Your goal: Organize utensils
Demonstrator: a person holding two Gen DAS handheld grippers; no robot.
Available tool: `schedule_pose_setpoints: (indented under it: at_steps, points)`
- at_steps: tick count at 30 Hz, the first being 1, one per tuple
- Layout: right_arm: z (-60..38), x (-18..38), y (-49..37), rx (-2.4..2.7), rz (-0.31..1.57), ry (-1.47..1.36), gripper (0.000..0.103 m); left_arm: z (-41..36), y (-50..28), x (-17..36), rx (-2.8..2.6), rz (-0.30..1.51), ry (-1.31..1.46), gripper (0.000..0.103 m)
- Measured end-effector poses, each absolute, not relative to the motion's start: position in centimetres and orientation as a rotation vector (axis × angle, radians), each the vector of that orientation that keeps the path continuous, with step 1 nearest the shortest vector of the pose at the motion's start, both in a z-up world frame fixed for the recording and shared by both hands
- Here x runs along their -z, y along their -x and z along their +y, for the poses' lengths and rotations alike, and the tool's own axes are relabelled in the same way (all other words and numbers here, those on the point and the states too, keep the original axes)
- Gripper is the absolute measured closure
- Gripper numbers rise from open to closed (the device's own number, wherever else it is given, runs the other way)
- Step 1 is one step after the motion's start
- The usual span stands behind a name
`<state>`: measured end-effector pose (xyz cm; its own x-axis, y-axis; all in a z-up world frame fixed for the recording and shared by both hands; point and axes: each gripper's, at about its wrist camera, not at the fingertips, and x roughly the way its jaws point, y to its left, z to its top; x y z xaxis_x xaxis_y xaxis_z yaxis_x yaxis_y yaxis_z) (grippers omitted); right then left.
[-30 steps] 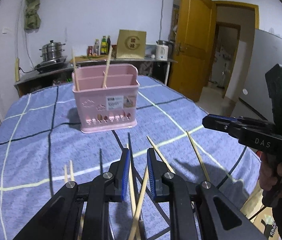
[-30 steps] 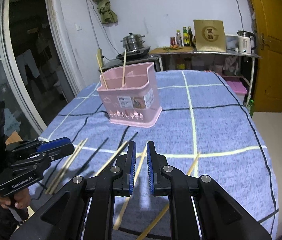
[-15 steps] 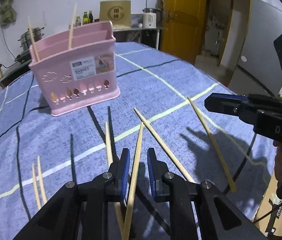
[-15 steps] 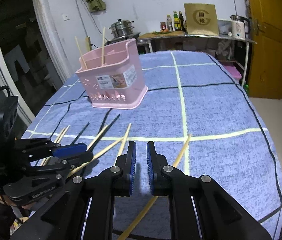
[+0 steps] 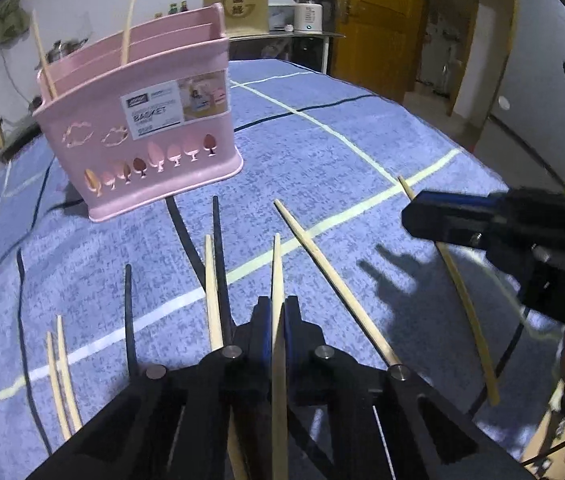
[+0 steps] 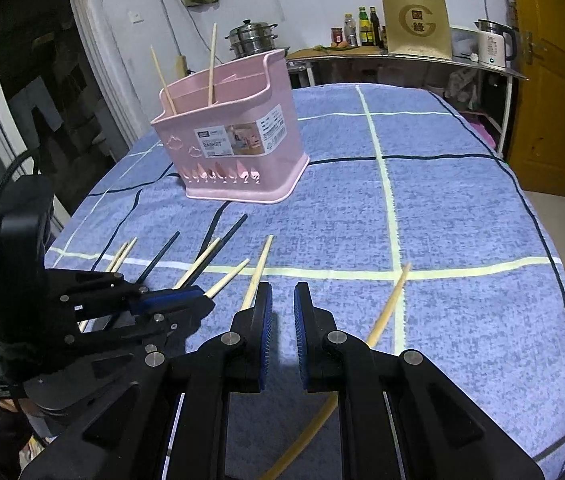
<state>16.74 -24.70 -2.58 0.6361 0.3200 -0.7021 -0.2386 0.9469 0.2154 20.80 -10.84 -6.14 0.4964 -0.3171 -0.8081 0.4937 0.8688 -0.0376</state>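
My left gripper (image 5: 278,312) has just closed, pinching one bamboo chopstick (image 5: 277,264); my right gripper (image 6: 282,300) stands slightly apart, empty. Two chopsticks stand in the pink basket (image 5: 138,148) ahead.

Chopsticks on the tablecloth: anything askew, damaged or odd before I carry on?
Nothing damaged. The loose chopsticks lie scattered at crossing angles, one dark chopstick beside a pale one, and only two stand in the pink basket. The left gripper has just closed on a pale chopstick.
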Motion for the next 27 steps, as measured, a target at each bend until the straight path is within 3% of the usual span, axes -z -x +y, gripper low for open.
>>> schedule_pose_setpoints:
  at_steps: [27]
  points:
    - [-18.8,5.2,-21.9,-0.309,0.991,0.072,0.095,-3.2,-21.1,0.0,0.446,0.817,0.036,0.097]
